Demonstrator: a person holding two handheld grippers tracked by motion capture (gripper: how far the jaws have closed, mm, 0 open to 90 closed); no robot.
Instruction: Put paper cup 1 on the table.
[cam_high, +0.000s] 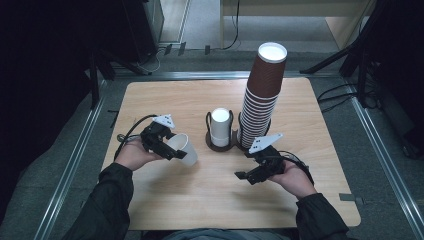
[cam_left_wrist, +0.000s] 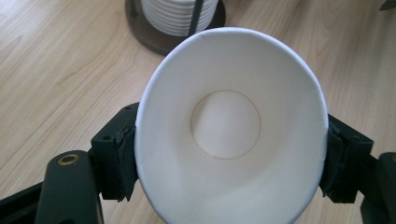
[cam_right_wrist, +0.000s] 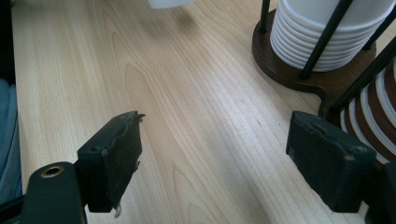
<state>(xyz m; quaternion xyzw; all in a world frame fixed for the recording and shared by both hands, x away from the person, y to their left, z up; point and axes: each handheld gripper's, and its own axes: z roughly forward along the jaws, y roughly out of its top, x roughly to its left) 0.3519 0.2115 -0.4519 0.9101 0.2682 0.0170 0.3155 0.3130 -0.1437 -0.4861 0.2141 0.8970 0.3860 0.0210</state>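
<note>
The white paper cup (cam_high: 183, 148) sits left of centre in the high view, lying on its side in my left gripper (cam_high: 165, 144), mouth turned toward my hand. In the left gripper view its open mouth (cam_left_wrist: 229, 126) faces the camera and my two black pads press on its sides, squeezing the rim into an oval. Whether it touches the wooden table (cam_high: 165, 100) I can't quite tell. Just right of it, mid-frame, stands a short stack of white cups (cam_high: 220, 126) in a dark holder (cam_high: 219, 145), and beside that a tall brown cup stack (cam_high: 261, 95). My right gripper (cam_high: 252, 176), lower right, hangs with its jaws wide apart over bare wood, nothing between them.
</note>
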